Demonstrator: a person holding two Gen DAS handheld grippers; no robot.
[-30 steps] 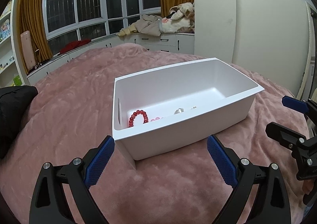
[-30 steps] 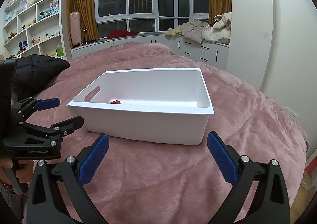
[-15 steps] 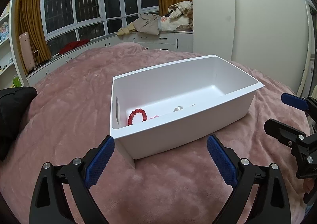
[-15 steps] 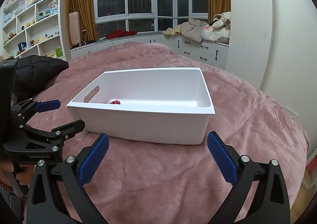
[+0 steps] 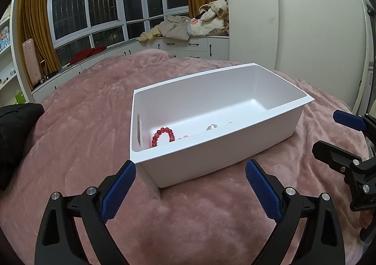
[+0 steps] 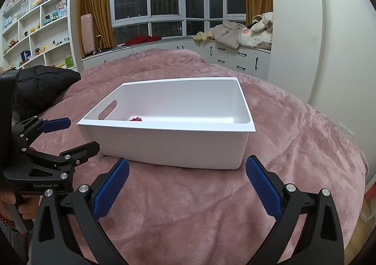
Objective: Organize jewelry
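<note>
Left wrist view: a white rectangular bin (image 5: 211, 147) with a slot handle in its near-left end wall, resting on a pink plush bedspread (image 5: 70, 147). Inside, at the near-left corner of the floor, a red bead bracelet (image 5: 163, 136) curled in an arch, glossy round beads, partly cut off by the near wall. Just right of it, a few pale pink beads (image 5: 182, 137) peeking over the wall edge, and further right a small clear or silvery piece (image 5: 211, 127), too small to identify. Left gripper (image 5: 190, 191) spread wide, blue ribbed pads holding nothing, hovering just short of the bin's near corner; bracelet ahead of and above the left pad, apart from both fingers. Right gripper (image 5: 329, 133) visible at the right edge, also parted and empty, beside the bin's right end.

Right wrist view: same bin (image 6: 164, 145) seen side-on, slot handle on the left end wall. Only a small cluster of red beads (image 6: 135, 119) showing above the near rim, at the left part of the floor. Right gripper (image 6: 186, 184) wide apart, nothing between the pads, bin ahead and clear of the fingertips. Left gripper (image 6: 70, 134) at the left, parted, empty, near the bin's left corner. Black puffy jacket (image 6: 42, 86) lying behind it on the bedspread (image 6: 293, 124).
</note>
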